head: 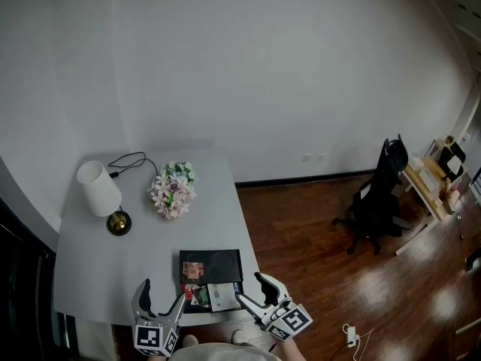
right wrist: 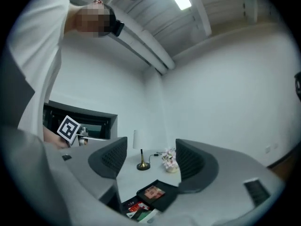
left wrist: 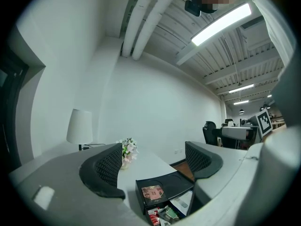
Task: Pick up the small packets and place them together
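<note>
A black tray (head: pixel 228 264) lies near the front edge of the grey table (head: pixel 113 269). On it sits a brown-and-pink packet (head: pixel 193 270). In front of that lie red and green packets (head: pixel 197 295) and a white packet (head: pixel 222 296). My left gripper (head: pixel 159 299) hovers open just left of the small packets, nothing between its jaws. My right gripper (head: pixel 254 290) hovers open just right of the white packet, also empty. The left gripper view shows the tray (left wrist: pixel 181 182) and packets (left wrist: pixel 152 191) below its open jaws. The right gripper view shows the same tray (right wrist: pixel 168 199) below its open jaws.
A white-shaded lamp (head: pixel 101 194) with a brass base and a black cable (head: pixel 131 162) stands at the table's back left. A flower bunch (head: pixel 173 189) sits mid-table. A black office chair (head: pixel 379 201) stands on the wooden floor to the right.
</note>
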A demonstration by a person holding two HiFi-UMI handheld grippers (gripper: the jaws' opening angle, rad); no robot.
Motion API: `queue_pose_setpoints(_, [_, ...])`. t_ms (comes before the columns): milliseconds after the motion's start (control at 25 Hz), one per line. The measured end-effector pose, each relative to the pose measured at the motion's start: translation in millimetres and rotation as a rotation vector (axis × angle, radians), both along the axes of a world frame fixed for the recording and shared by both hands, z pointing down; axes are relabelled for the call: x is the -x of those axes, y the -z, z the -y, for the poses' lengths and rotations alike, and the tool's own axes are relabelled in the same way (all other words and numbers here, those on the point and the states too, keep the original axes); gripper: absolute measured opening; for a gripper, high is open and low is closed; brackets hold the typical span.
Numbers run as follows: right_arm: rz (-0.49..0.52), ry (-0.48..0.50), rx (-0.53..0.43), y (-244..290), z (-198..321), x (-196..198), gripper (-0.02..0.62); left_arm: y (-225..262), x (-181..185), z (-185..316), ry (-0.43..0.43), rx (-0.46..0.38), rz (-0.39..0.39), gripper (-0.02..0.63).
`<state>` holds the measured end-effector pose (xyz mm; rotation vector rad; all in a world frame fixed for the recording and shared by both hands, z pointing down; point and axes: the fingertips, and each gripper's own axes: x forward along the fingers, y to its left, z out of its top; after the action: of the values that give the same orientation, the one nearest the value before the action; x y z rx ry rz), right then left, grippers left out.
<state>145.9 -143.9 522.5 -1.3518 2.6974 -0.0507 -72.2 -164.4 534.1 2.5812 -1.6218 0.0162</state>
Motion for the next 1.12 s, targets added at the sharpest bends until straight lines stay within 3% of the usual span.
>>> queue_pose_setpoints(120, [-0.058,0.039,0.203,-54.4,6.9,2.6,0.336,-1.4,1.7,0.1,0.005,0.004,-0.001,0.419])
queue_pose_setpoints(240, [-0.153,0.103,0.505,-131.0,3.9,13.0,0.334,-4.1,3.1,0.0,0.007,0.015,-0.006,0.419])
queue_pose_setpoints(360, [-0.156,0.113,0.765,-190.6,-1.0,15.3,0.293,-7.1,1.9,-0.9,0.001,0.038,-0.010,0.419])
queue_pose_setpoints(480, [-0.177,0.111,0.957,-233.1,-1.7,15.4,0.291,-11.3,4.6,-1.4,0.005,0.054,-0.012,0.419])
queue_pose_setpoints(800, [-0.546,0.012,1.154,-290.0,18.2,18.6,0.291,-20.3,5.4,-5.3,0.006,0.084,0.000,0.419])
queue_pose_setpoints(880, [-0.634,0.029,1.187,-299.8,16.6,26.9,0.232,-22.2,6.0,-6.1,0.007,0.087,-0.001,0.419])
queue_pose_setpoints(1120, [-0.655,0.040,1.200,-302.2,23.7,35.4,0.206,-24.8,9.1,-3.5,0.018,0.093,-0.007,0.419])
